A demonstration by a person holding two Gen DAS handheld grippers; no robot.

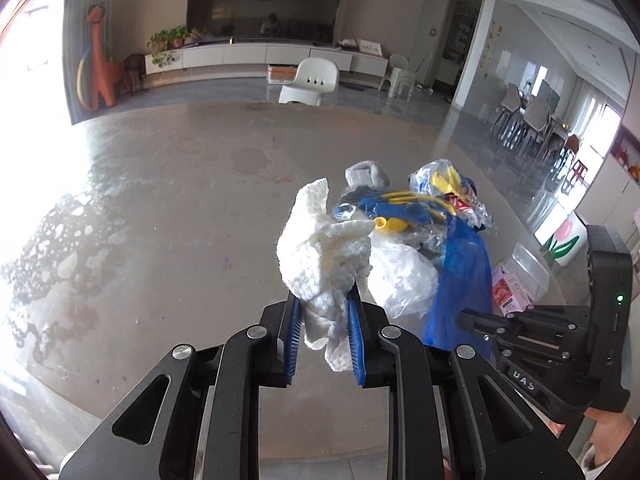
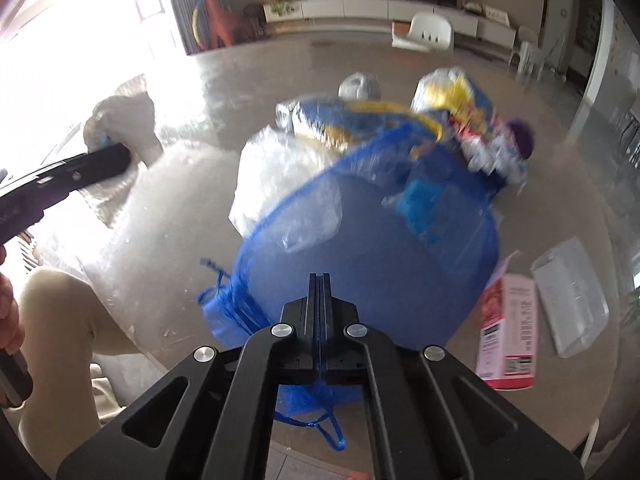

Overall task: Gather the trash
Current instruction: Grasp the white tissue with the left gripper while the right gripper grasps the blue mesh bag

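Left wrist view: the left claw [image 1: 324,320] pinches a crumpled white paper towel [image 1: 324,248] between its blue pads, lifted above the grey worktop [image 1: 160,208]. Beyond it sits a heap of plastic wrappers [image 1: 420,208] toward the worktop's right edge.

Right wrist view: the right claw [image 2: 320,296] is pressed together on the rim of a blue mesh bag [image 2: 380,248] near the worktop's near edge. A pink carton [image 2: 508,332] lies just beside the bag, to its right.

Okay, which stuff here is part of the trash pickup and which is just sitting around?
Part of the job:
- crumpled paper towel, clamped in the left gripper
- blue mesh bag, pinched by the right gripper
- plastic wrappers
- pink carton

Just around:
- white chair
- dinosaur figure
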